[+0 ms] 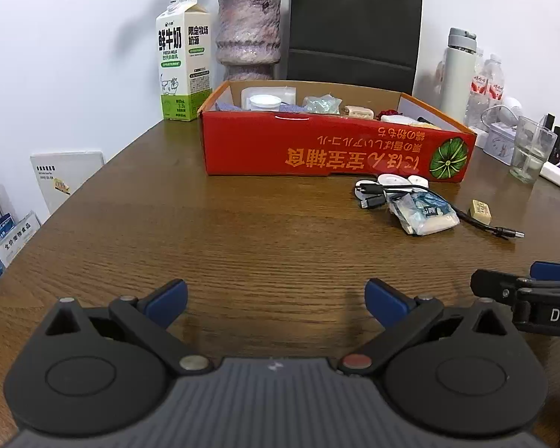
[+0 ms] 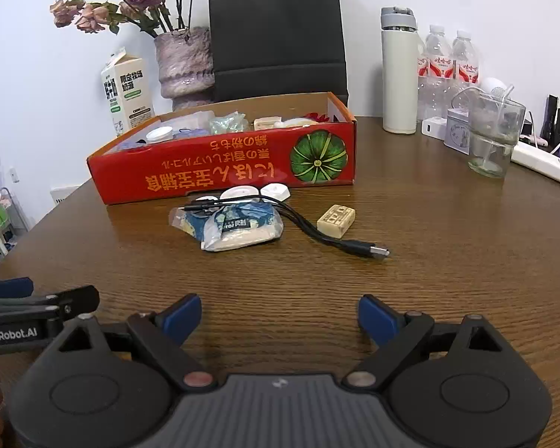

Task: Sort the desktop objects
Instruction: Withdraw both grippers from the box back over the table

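Both grippers, left (image 1: 276,300) and right (image 2: 279,315), hung spread and empty; ahead, the soft, crinkly packet (image 2: 239,229) looked light, best pinched mid-body.

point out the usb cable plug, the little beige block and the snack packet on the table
usb cable plug (image 2: 379,251), right wrist view, on the metal tip.
beige block (image 2: 336,220), right wrist view, on its patterned top face.
snack packet (image 2: 242,229), right wrist view, on the wrapper's middle.
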`<state>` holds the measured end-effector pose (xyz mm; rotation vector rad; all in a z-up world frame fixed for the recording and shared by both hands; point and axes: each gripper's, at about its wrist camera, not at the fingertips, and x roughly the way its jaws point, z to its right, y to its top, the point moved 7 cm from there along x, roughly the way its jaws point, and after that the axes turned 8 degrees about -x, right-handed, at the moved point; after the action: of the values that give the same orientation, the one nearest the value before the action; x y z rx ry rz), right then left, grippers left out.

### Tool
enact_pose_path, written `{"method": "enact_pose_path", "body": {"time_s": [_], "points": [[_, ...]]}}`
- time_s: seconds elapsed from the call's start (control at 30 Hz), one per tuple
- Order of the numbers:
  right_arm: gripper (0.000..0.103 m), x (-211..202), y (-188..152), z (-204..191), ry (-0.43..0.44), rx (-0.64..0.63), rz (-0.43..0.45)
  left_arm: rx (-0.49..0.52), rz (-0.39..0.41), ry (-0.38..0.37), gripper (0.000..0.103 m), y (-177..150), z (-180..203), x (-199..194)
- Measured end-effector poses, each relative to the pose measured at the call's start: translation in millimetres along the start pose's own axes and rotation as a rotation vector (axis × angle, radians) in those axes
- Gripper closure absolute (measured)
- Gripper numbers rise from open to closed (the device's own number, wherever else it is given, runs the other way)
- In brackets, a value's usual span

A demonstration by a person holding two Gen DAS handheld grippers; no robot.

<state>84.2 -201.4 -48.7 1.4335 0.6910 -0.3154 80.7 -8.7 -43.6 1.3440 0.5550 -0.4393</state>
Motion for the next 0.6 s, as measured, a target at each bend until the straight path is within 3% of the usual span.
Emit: {"method": "enact_pose_path", "body": {"time_s": [0.6], "points": [[0.012, -0.3, 1.5, 2.0, 0.017, 0.003, -0.005, 0.011, -0.013, -0.003, 0.0, 2.1, -1.7, 0.3]]}}
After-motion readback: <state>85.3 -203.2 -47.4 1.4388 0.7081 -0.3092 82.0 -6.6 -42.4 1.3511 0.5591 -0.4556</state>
